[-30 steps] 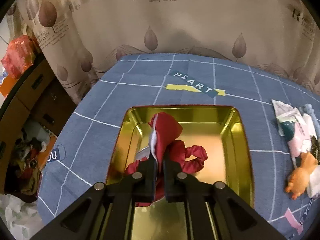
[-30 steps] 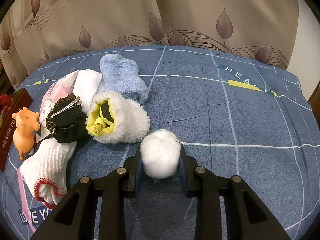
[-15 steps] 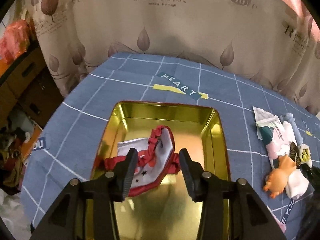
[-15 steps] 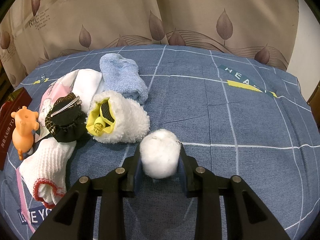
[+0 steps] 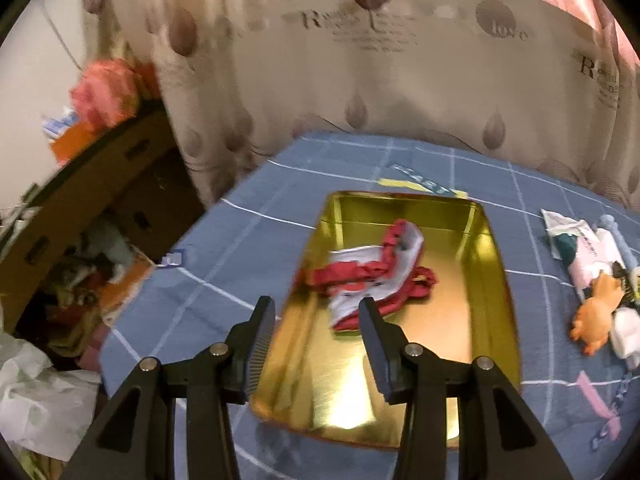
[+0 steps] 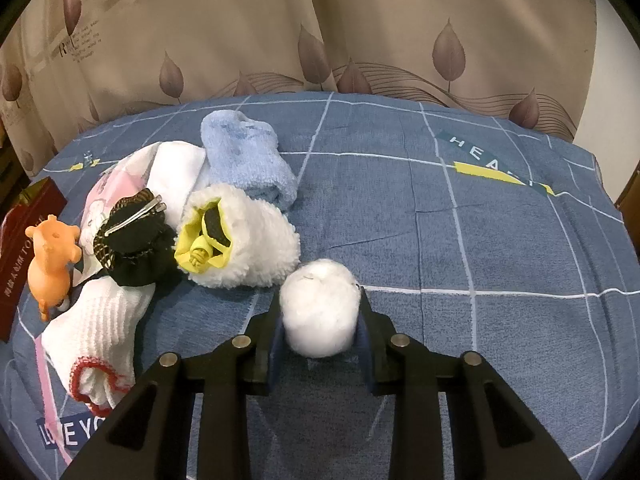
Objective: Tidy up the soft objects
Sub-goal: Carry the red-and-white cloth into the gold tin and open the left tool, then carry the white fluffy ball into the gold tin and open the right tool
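A red and white frilled cloth (image 5: 372, 272) lies loose in the gold tin tray (image 5: 496, 304) on the blue checked cover. My left gripper (image 5: 318, 316) hangs open above the tray's near left part, nothing between its fingers. In the right wrist view my right gripper (image 6: 320, 312) is shut on a white fluffy ball (image 6: 318, 312) just above the cover. To its left lies a pile: a white fleece slipper with yellow lining (image 6: 244, 240), a light blue sock (image 6: 244, 160), a black hair scrunchie with a clip (image 6: 132, 236), a white ribbed sock (image 6: 100, 328) and an orange rubber animal (image 6: 50, 256).
A leaf-print curtain (image 6: 280, 32) hangs behind the table. The tray's dark red outer wall (image 6: 24, 240) shows at the left of the right wrist view. Left of the table stand brown cardboard boxes (image 5: 92, 184) and clutter with white plastic bags (image 5: 36, 396) on the floor.
My left gripper opened and let go of the red and white cloth, which now lies spread in the tray, then drew back and leftward. My right gripper stayed still, holding the white ball.
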A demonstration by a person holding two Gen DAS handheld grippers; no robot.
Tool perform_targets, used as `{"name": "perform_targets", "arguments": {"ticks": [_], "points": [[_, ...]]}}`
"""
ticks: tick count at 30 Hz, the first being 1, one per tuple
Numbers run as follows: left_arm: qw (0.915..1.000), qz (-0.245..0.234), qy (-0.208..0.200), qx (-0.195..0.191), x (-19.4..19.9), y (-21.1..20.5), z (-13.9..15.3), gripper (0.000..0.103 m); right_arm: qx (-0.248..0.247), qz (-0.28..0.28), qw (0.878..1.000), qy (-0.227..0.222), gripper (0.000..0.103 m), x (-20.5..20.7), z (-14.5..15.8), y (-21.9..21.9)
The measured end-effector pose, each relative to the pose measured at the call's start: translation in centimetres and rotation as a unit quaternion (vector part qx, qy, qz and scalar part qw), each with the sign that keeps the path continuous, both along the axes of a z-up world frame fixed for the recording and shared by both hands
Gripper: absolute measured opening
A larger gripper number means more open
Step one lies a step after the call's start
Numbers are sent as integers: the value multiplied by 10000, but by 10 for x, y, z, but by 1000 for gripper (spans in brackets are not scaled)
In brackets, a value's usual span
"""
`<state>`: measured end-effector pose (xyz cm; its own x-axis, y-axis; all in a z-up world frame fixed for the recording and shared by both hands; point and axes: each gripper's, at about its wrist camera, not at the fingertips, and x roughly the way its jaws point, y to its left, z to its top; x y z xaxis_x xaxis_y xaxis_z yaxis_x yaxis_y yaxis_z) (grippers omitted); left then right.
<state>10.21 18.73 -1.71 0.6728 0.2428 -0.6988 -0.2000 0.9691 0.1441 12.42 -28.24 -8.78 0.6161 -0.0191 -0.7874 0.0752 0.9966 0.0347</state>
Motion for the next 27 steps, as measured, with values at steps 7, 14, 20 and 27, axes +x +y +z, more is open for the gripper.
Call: {"name": "perform_targets", "arguments": {"ticks": [7,14,20,27], "points": [[9990,234,-383,13,-28,19,6,44,-152,-137,9995,-249,25,-8,9,0],[9981,498,-369,9,-28,29,5,45,-193,-217,9987,-428,25,-23,44,15],[9965,706,-367,-269,-31,42,5,45,-59,429,9963,-737,25,-28,80,71],[9935,949,-361,-508,-36,60,5,45,219,1694,9829,-684,25,-22,88,178]]}}
